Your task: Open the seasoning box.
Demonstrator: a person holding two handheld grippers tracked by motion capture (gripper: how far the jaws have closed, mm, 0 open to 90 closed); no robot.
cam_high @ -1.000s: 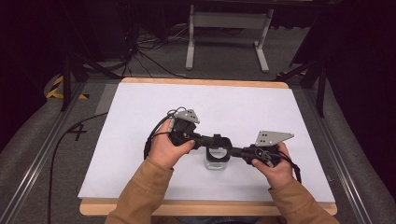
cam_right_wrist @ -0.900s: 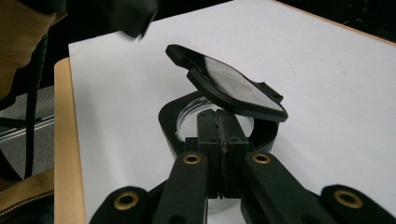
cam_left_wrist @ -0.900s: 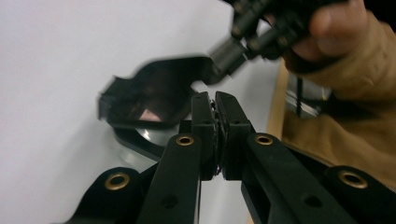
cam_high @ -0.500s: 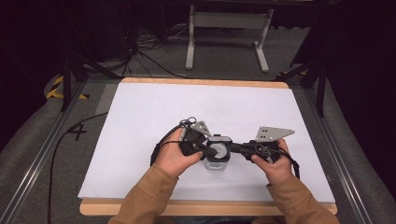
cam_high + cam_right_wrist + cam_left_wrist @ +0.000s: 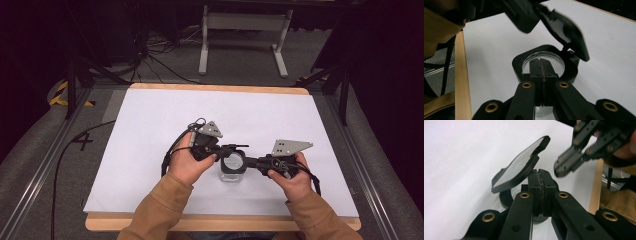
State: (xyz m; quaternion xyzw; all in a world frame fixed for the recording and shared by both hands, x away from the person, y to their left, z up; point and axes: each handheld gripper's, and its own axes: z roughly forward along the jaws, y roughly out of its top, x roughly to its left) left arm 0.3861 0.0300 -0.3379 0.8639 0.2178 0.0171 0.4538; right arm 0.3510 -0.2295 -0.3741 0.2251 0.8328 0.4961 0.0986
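A small clear jar point(image 5: 232, 172) with a black collar point(image 5: 571, 70) stands on the white sheet near the front. Its hinged black lid point(image 5: 520, 166) point(image 5: 566, 30) is tilted up, open. My left gripper point(image 5: 227, 150) point(image 5: 539, 171) is shut, and the lid leans against its left jaw. From the right comes my right gripper point(image 5: 250, 161) point(image 5: 540, 60), also shut, its tips lying over the near rim and the jar's mouth. I see nothing held between either pair of jaws. Both hands sit close together around the jar.
The white sheet point(image 5: 150, 130) covers a wooden tabletop point(image 5: 150, 222) whose edge shows along the front. Metal rails point(image 5: 45, 170) run down both sides. A grey stand point(image 5: 240, 22) and cables lie on the floor beyond the far edge.
My left gripper moved right, up to the jar, and turned in towards it. The lid now stands tilted up. The right gripper barely moved.
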